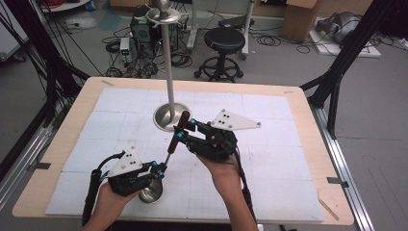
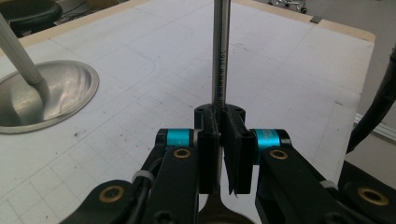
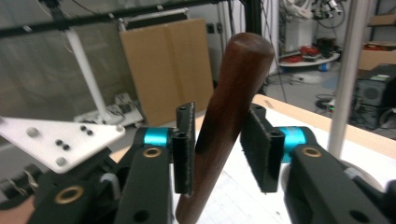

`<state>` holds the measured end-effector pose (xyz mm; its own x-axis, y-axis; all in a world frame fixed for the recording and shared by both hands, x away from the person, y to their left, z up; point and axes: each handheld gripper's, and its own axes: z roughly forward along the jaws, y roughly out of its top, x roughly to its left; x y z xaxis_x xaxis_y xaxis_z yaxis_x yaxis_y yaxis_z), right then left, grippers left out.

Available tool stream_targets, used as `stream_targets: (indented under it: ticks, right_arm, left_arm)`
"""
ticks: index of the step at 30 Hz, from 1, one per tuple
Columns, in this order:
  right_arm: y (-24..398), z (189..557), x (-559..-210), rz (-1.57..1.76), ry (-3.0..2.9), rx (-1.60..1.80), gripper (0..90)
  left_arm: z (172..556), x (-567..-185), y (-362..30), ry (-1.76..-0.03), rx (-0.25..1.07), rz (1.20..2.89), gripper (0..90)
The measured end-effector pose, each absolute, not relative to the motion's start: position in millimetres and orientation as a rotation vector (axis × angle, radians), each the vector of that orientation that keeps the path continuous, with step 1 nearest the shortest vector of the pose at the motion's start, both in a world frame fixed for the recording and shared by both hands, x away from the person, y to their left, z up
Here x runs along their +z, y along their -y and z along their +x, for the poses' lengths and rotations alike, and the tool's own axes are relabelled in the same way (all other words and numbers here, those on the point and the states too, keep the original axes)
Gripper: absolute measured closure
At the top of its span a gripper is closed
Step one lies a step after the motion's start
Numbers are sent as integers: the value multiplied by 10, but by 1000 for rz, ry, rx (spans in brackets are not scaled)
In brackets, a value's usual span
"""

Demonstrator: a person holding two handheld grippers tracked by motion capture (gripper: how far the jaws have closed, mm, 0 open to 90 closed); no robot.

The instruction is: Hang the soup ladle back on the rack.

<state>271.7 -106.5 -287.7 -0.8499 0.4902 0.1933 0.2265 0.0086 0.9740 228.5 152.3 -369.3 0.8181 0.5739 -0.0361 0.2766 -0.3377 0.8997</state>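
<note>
Item: ladle (image 1: 169, 153), bowl resting on the table (image 1: 298, 120), shaft clamped in our left gripper (image 1: 159, 171), wooden handle pinched by our right gripper (image 1: 184, 131); risk: opposed pulls twisting it loose; pose: left hand low and level, right hand raised, jaws angled across the handle.

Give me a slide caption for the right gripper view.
Right tool closes on the ladle's wooden handle, with a steel stand pole behind.
</note>
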Motion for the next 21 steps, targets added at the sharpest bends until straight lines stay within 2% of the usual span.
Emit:
stream_targets:
  ticks: [5,12,15,21]
  right_arm:
    - [1071,2710,-2858,751,-2104,1992,705]
    - [978,2632,-2736,580,-2181,2059,737]
    - [966,2609,-2670,511,-2211,2036,736]
    - [1046,2650,-2662,453,-2225,2116,736]
  left_arm:
    - [2286,-3692,-1528,-611,315,1934,837]
    - [2332,-3729,-1502,-482,153,1879,814]
    - [2355,-3764,-1489,-390,117,1845,598]
    - [2448,-3790,-1494,-386,51,1822,582]
